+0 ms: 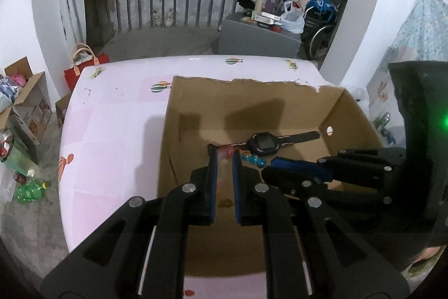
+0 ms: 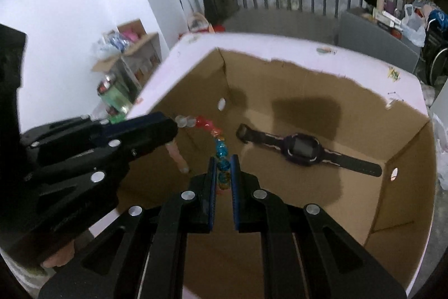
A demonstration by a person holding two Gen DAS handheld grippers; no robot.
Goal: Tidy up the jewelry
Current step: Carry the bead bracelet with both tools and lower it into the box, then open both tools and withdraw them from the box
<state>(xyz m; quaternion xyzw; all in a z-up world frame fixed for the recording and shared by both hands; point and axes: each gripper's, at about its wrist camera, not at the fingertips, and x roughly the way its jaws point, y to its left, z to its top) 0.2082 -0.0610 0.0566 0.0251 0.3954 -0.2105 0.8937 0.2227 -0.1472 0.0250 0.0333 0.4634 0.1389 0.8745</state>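
Above one open cardboard box [image 2: 322, 215] on a pink-clothed table [image 1: 112, 131]: one beaded bracelet [image 2: 217, 142], strung with clear, red and blue beads, hanging between two grippers. Left gripper [image 1: 224, 156] pinching the clear-and-red end; right gripper [image 2: 223, 161] clamped on the blue beads. On the box floor, one black wristwatch [image 2: 303, 149], lying flat, well apart from the bracelet.

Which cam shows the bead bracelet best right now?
Right wrist view. There the bead bracelet shows as a chain of clear, red and blue beads strung between the left gripper and the right gripper, above the cardboard box. The left wrist view shows only a few beads, mostly hidden behind the fingers.
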